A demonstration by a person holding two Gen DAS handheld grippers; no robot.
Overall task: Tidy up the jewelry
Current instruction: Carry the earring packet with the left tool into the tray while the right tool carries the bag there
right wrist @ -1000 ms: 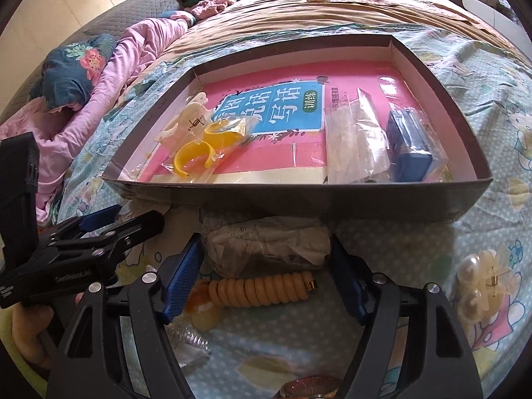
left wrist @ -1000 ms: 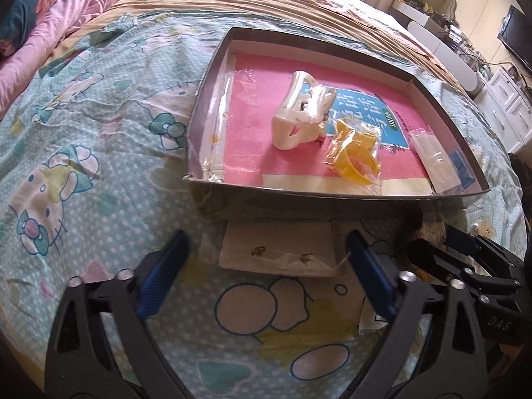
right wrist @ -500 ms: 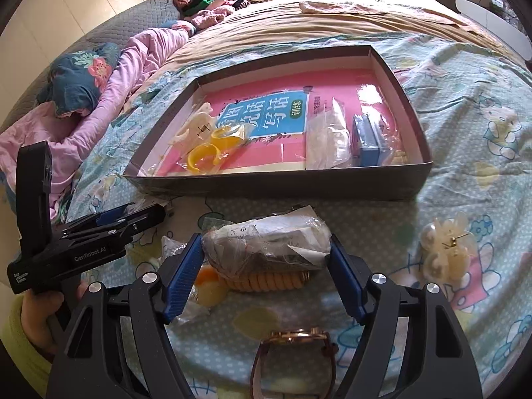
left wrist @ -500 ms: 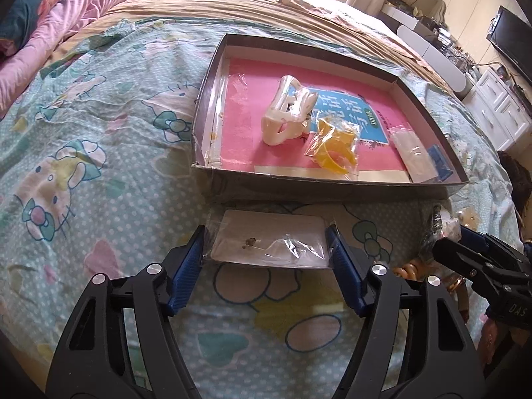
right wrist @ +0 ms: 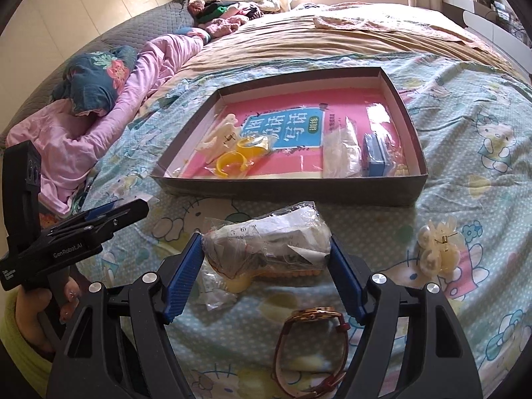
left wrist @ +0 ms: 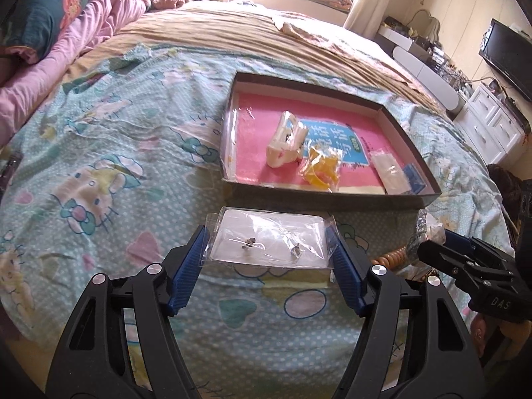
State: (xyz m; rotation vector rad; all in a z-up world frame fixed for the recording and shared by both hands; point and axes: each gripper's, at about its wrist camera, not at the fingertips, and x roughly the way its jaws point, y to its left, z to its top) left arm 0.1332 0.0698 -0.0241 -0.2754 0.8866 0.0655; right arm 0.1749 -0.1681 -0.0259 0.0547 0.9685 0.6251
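Change since earlier: both hand-held grippers had lifted and drawn back from the box; a second before, the earring packet and the crumpled bag lay on the bedspread against the box's near wall, and now each was raised between blue pads with the box farther off.
Left hand-held gripper [left wrist: 267,254]: clenched on the earring packet [left wrist: 269,241], a flat clear sleeve with a white card and two small studs, pads [left wrist: 188,266] pressing its short edges.
Right hand-held gripper [right wrist: 266,261]: grasping a crumpled clear bag [right wrist: 266,242] holding paper and dark bits, pinched from both sides.
Box [right wrist: 289,191]: shallow dark tray on the bed, at 12 o'clock from both grippers, lined with a pink and blue booklet [right wrist: 286,129].
Inside the box: cream hair claw [left wrist: 286,141] toward 10 o'clock, yellow rings in a bag [left wrist: 321,169] just beside it, a clear packet [left wrist: 389,173] and a blue item [right wrist: 375,154] toward 3 o'clock.
Bead bracelet [left wrist: 392,257]: tan, on the bedspread under the right gripper's bag.
Watch [right wrist: 312,349]: red strap, on the bed at 6 o'clock from the right gripper's pads.
Pale flower clip [right wrist: 435,249]: on the bedspread at 3 o'clock from the right gripper, apart from it.
Bedspread [left wrist: 99,173]: light blue with cartoon cats.
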